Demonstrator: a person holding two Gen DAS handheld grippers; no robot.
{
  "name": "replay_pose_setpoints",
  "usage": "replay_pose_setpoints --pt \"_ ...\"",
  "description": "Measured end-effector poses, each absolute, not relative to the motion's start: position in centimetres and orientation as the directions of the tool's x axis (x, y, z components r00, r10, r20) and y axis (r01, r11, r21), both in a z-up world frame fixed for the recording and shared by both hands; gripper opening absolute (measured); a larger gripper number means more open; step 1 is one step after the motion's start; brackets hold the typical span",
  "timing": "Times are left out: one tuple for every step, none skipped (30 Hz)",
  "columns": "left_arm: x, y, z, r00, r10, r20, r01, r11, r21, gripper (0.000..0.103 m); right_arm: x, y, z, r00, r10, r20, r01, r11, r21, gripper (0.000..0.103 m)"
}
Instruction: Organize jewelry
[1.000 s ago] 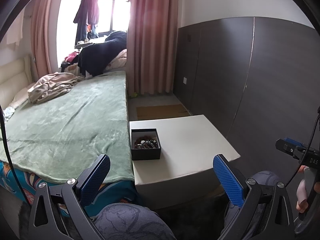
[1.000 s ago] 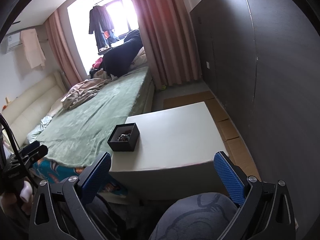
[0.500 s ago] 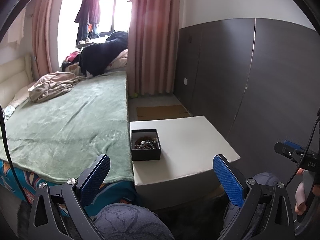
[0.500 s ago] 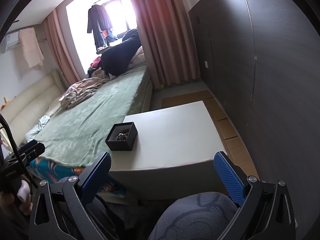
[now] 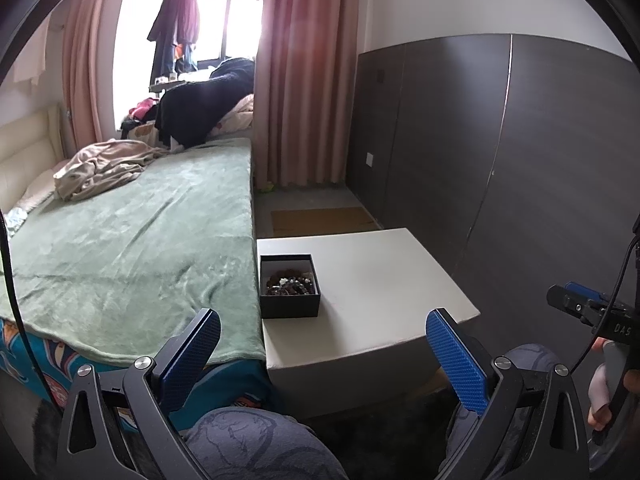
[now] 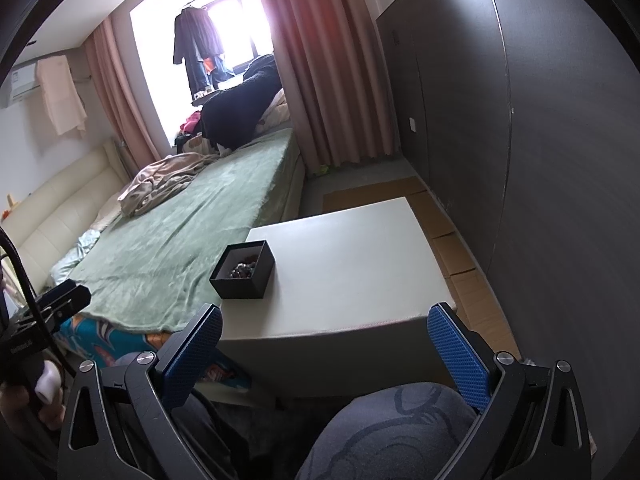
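A small open black box [image 5: 290, 291] holding a tangle of beaded jewelry [image 5: 289, 282] stands on a white low table [image 5: 372, 280], near its left edge beside the bed. It also shows in the right wrist view [image 6: 242, 270], with the jewelry [image 6: 242, 267] inside. My left gripper [image 5: 324, 346] is open and empty, held well short of the table above the person's knees. My right gripper [image 6: 326, 340] is open and empty, also short of the table's near edge.
A bed with a green blanket [image 5: 132, 236] runs along the table's left side. A dark panelled wall [image 5: 520, 160] stands to the right. The person's knees [image 6: 384, 432] are below the grippers. Cardboard [image 6: 460, 248] lies on the floor by the wall.
Both views have shifted only slightly; the box sits a little lower and nearer in the right wrist view. Both grippers stay open and empty.
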State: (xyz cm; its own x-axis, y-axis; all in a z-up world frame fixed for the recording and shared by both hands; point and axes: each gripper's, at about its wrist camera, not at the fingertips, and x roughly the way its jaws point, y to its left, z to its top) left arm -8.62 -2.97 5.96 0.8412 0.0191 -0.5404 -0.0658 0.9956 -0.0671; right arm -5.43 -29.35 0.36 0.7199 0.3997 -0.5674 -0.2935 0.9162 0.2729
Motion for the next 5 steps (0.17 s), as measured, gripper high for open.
replay_pose_setpoints --pt "-8.68 -2.92 5.95 0.841 0.017 -0.54 -0.064 0.995 -0.07 0.102 -5.35 -29.27 0.28 0.719 0.399 -0.569 -0.293 0.917 0.273 0.103" --pt "-8.63 -2.86 5.88 0.841 0.014 -0.541 -0.064 0.995 -0.073 0.102 -5.29 -29.16 0.19 0.719 0.399 -0.57 -0.293 0.917 0.272 0.103" --pt "-8.5 -2.74 5.79 0.84 0.012 -0.542 -0.064 0.995 -0.077 0.102 -5.19 -29.05 0.12 0.717 0.399 -0.572 -0.294 0.917 0.27 0.103" --pt "-8.32 -2.63 5.68 0.839 0.011 -0.544 -0.066 0.995 -0.081 0.102 -5.05 -28.82 -0.01 0.714 0.398 -0.577 -0.295 0.917 0.267 0.103" --pt "-8.09 -2.47 5.54 0.838 0.009 -0.546 -0.066 0.994 -0.086 0.102 -4.84 -28.67 -0.1 0.711 0.397 -0.581 -0.295 0.918 0.265 0.103"
